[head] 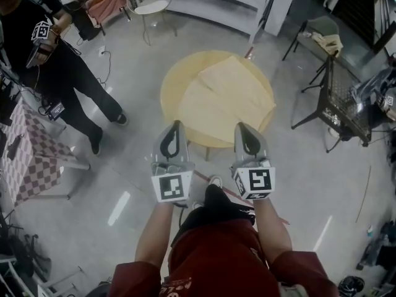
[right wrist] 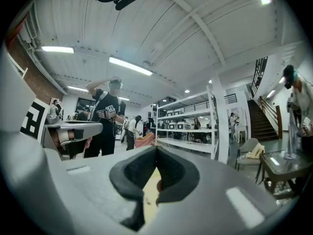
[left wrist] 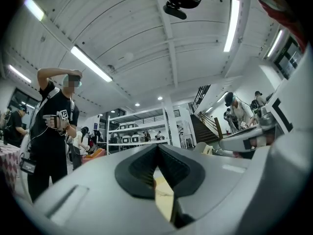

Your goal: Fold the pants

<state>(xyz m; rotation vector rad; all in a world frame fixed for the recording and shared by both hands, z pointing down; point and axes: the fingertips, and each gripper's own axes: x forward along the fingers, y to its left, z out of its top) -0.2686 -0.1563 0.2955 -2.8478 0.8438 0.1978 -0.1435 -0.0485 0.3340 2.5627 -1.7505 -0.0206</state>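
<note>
Pale beige pants (head: 230, 98) lie folded flat on a round yellow table (head: 176, 82), covering its right half. My left gripper (head: 177, 124) and right gripper (head: 239, 126) hang side by side at the table's near edge, pointing level toward it and short of the cloth. Both are shut with nothing between the jaws. In the left gripper view the dark pads (left wrist: 142, 168) of the left gripper (left wrist: 157, 146) meet at their tips, with a sliver of yellow showing in the gap below. The right gripper (right wrist: 156, 148) looks the same in its own view.
A person in black (head: 55, 67) stands at the left beside a checkered table (head: 31, 153). A black wire rack (head: 340, 104) stands at the right, a chair with a cloth (head: 322, 39) behind it. A round chair (head: 151, 5) stands at the back.
</note>
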